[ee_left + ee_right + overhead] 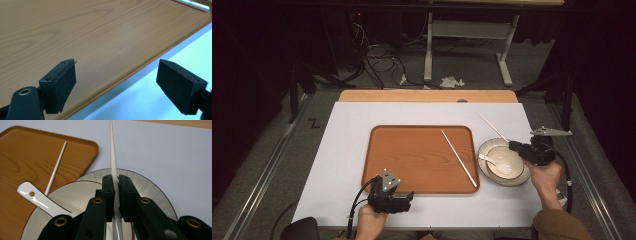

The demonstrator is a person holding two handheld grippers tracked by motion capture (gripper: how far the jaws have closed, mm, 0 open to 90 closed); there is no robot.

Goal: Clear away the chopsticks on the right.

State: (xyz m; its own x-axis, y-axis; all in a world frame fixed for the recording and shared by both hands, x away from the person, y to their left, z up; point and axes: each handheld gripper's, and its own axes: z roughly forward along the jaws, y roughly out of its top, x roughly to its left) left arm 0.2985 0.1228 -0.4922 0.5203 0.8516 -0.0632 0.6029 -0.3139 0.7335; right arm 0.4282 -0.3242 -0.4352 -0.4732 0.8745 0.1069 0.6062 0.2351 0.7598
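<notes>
At the near left edge of the pale grey table mat (347, 150), the left gripper (404, 199) sits low in the person's left hand (371, 220), its grey three-cornered plate on top and its black cable looping down toward the table edge. In the high view its jaws point right, along the near rim of the rectangular brown wooden tray (412, 155). The left gripper view adds what the high view cannot: the two black padded jaws stand wide apart with nothing between them, hovering over the tray's smooth, grained surface and its rounded lip.

On the tray's right half lies a thin white chopstick (459, 158), slanting from the far middle toward the near right corner; it is bare and untouched.

Just beside the tray's right edge stands a round grey-rimmed ceramic plate (485, 172) carrying a white bowl (511, 159), with a glossy white ceramic spoon (488, 159) resting in it, handle toward the tray.

Above the bowl, the right gripper (512, 145) is held in the person's right hand (546, 179), aimed left and away. The right gripper view shows its jaws clamped tight on a second white chopstick (113, 165), which tapers to a fine point away from the jaws, lifted clear over the mat.
</notes>
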